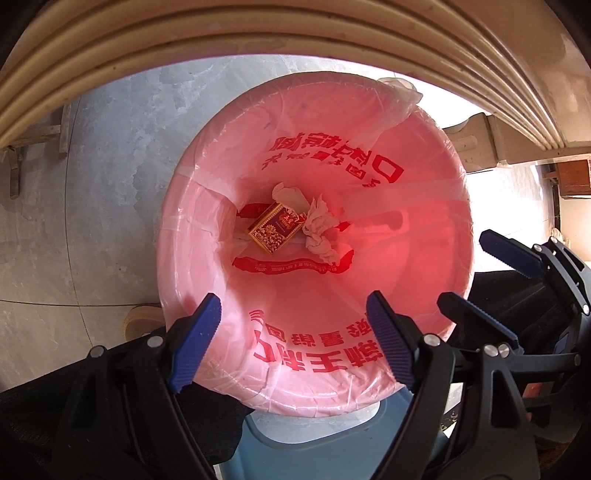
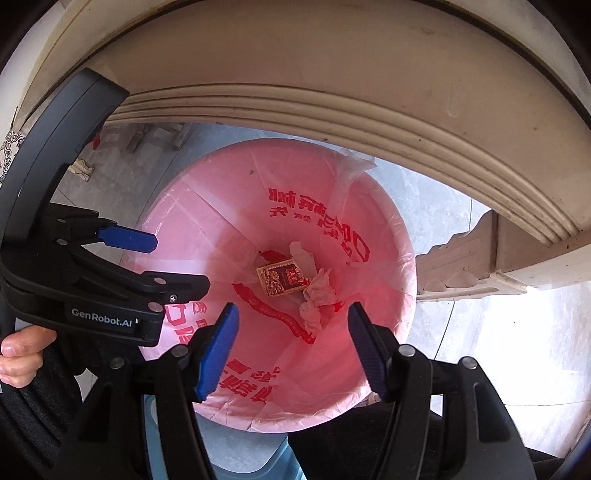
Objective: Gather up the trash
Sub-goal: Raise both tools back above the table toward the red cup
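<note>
A bin lined with a pink bag with red print (image 1: 369, 295) (image 2: 229, 229) stands on the floor below both grippers. At its bottom lie a red cigarette box (image 1: 275, 229) (image 2: 282, 282) and crumpled white tissues (image 1: 319, 229) (image 2: 317, 299). My left gripper (image 1: 293, 325) is open and empty above the bin's near rim. My right gripper (image 2: 293, 330) is open and empty above the bin too. The right gripper also shows in the left wrist view (image 1: 476, 273), open. The left gripper also shows in the right wrist view (image 2: 177, 264), open.
A cream table edge with ridged moulding (image 1: 258, 29) (image 2: 369, 122) hangs over the far side of the bin. A carved cream table leg (image 2: 465, 258) stands at right. The grey tiled floor (image 1: 110, 166) surrounds the bin. A blue stool (image 1: 314, 450) sits below, near me.
</note>
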`<state>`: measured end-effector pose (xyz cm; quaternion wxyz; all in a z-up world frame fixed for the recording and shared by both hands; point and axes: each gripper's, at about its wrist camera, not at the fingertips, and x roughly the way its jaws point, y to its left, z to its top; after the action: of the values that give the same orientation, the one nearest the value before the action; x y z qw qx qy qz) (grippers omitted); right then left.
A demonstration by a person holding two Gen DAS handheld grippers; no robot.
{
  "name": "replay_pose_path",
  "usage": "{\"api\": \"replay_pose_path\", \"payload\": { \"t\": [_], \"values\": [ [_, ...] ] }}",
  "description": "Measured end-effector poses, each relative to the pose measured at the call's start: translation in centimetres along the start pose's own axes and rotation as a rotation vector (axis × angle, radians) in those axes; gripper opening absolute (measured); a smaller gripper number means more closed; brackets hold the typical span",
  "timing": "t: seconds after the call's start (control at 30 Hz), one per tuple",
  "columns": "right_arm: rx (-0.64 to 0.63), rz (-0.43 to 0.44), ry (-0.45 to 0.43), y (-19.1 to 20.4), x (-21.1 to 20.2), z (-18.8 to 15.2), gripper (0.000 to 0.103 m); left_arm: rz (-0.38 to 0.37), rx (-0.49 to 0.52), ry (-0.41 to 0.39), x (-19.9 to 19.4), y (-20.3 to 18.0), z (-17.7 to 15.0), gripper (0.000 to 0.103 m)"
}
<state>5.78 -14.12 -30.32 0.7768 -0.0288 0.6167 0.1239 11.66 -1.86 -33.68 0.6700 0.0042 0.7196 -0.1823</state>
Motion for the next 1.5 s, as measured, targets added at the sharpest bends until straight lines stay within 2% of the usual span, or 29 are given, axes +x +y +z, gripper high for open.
{"api": "replay_pose_path", "payload": {
  "t": [0.2,0.33,0.43,0.5,0.57,0.6,0.63,0.73,0.83,0.93,1.07,1.27,1.43,1.5],
  "values": [
    [-0.008,-0.009,-0.045,0.6,-2.2,-0.6,0.060,0.087,0.019,-0.013,-1.5,-0.3,-1.3,0.079],
    [0.013,0.030,-0.109,0.8,-5.8,-1.6,0.061,0.120,0.028,-0.076,-5.4,-0.7,-3.5,0.079],
    [0.020,0.052,-0.195,1.0,-10.2,-2.1,0.070,0.093,0.012,-0.139,-10.3,-0.4,-5.8,0.079],
    [0.009,0.056,-0.277,1.1,-14.0,-2.3,0.081,0.084,0.002,-0.193,-14.4,-0.3,-6.9,0.079],
    [-0.016,0.045,-0.361,1.4,-17.9,-2.1,0.086,0.116,0.016,-0.266,-19.1,-0.5,-7.6,0.079],
    [-0.029,0.043,-0.398,1.4,-19.8,-1.8,0.091,0.138,0.026,-0.306,-21.4,-0.7,-7.7,0.080],
    [-0.042,0.041,-0.434,1.5,-21.8,-1.5,0.094,0.161,0.034,-0.343,-24.0,-0.9,-7.7,0.086],
    [-0.083,0.030,-0.532,1.9,-27.4,-0.3,0.096,0.200,0.066,-0.440,-30.7,-1.6,-7.4,0.090],
    [-0.125,0.008,-0.602,2.4,-31.8,1.2,0.096,0.205,0.107,-0.490,-36.1,-2.3,-6.5,0.093],
    [-0.140,0.041,-0.654,2.5,-35.4,2.7,0.096,0.205,0.118,-0.498,-39.8,-2.6,-5.1,0.094],
    [-0.136,0.086,-0.707,2.3,-39.1,4.3,0.096,0.228,0.144,-0.470,-42.1,-3.0,-2.4,0.094],
    [-0.133,0.085,-0.745,1.8,-41.9,6.8,0.096,0.289,0.180,-0.398,-42.2,-2.1,2.4,0.094],
    [-0.143,0.086,-0.757,1.5,-42.2,8.9,0.096,0.294,0.201,-0.349,-41.4,-1.5,5.7,0.094],
    [-0.145,0.087,-0.748,1.3,-41.9,9.8,0.096,0.317,0.221,-0.341,-41.0,-1.7,6.7,0.094]
  ]
}}
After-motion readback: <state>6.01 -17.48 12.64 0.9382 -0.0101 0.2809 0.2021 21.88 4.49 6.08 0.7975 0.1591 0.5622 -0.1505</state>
